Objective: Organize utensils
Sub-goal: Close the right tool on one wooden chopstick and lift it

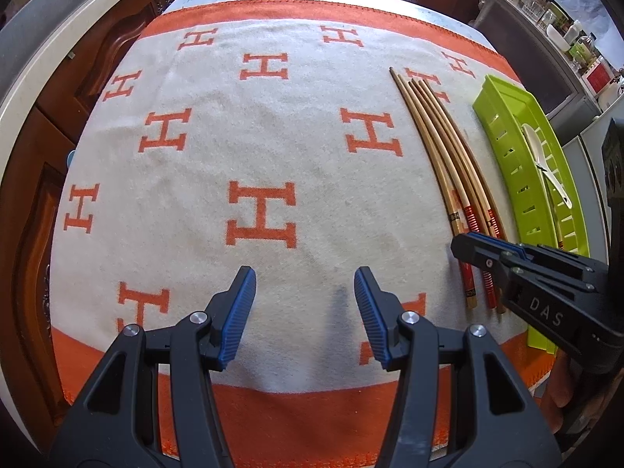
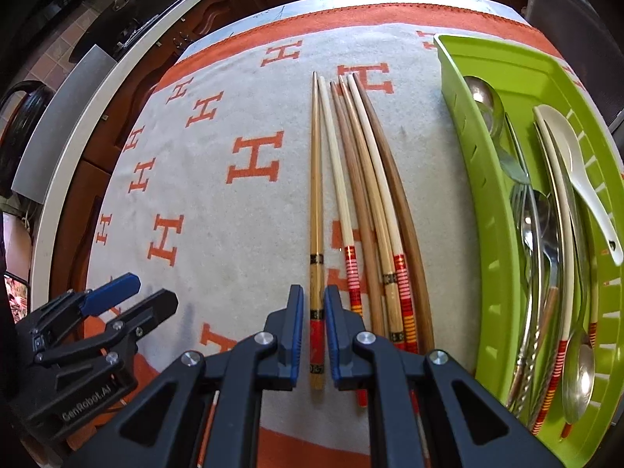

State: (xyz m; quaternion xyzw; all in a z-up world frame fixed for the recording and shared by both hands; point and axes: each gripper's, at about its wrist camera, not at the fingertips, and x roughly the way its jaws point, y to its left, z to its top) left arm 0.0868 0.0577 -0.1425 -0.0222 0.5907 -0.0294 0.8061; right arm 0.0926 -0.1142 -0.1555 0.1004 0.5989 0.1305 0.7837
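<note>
A home kitchen, by the look of it. Dark carved wooden cabinet doors (image 1: 97, 74) run under a pale countertop (image 1: 46, 50), and a far counter is crowded with jars and bottles (image 1: 565, 19). The table wears an orange-and-cream cloth (image 1: 241, 148) patterned with H's, with chopsticks (image 2: 351, 202) beside a green cutlery tray (image 2: 495, 234) holding spoons.

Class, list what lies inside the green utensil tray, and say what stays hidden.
Inside the green utensil tray: metal spoons, a fork, a white ceramic spoon and striped chopsticks. They overlap, so anything underneath and the exact count stay hidden.
</note>
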